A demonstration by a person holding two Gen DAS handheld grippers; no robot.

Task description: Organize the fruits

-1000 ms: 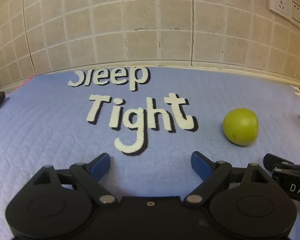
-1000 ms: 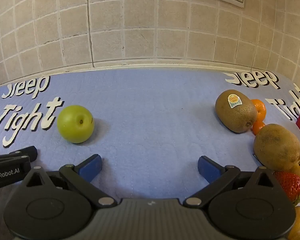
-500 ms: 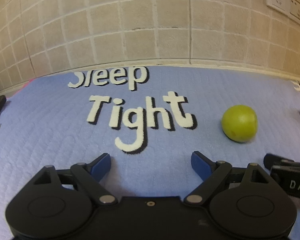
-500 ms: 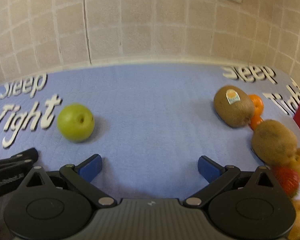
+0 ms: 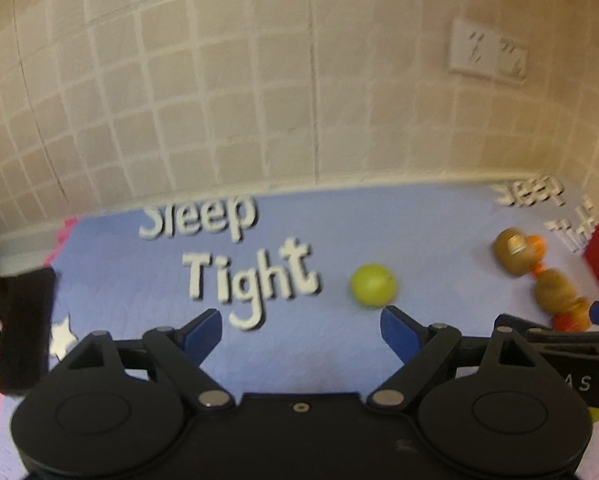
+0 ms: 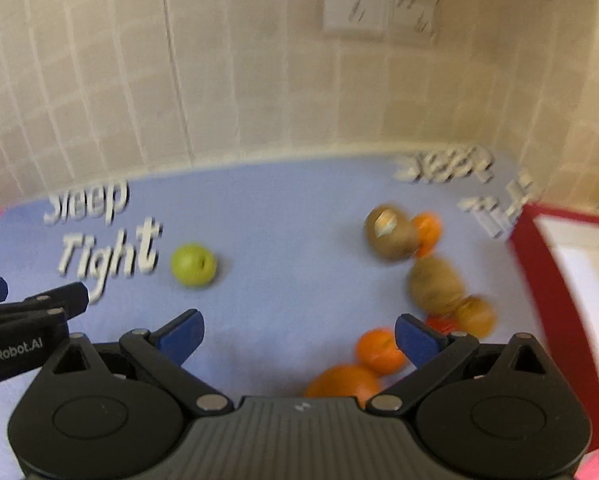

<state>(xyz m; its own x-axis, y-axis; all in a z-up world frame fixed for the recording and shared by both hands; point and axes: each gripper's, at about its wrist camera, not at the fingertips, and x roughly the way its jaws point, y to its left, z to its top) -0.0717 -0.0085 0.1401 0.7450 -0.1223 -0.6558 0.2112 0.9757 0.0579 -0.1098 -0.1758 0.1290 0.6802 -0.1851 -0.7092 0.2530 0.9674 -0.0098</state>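
Left gripper (image 5: pixel 301 330) and right gripper (image 6: pixel 297 334) both gape wide, empty, near green apple (image 6: pixel 193 265)

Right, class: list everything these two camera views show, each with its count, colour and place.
green apple: one, yellow-green, alone on the mat beside "Tight".
kiwis: two, brown, right of the mat; the far one stickered.
oranges: several, orange, among the kiwis; blur hides the count.
strawberry: one, red, mostly hidden.
box: one, red with white inside, right edge.
mat: one, blue, white "Sleep Tight" lettering.
wall sockets: two, white, tiled wall.
left gripper: open, empty.
right gripper: open, empty.
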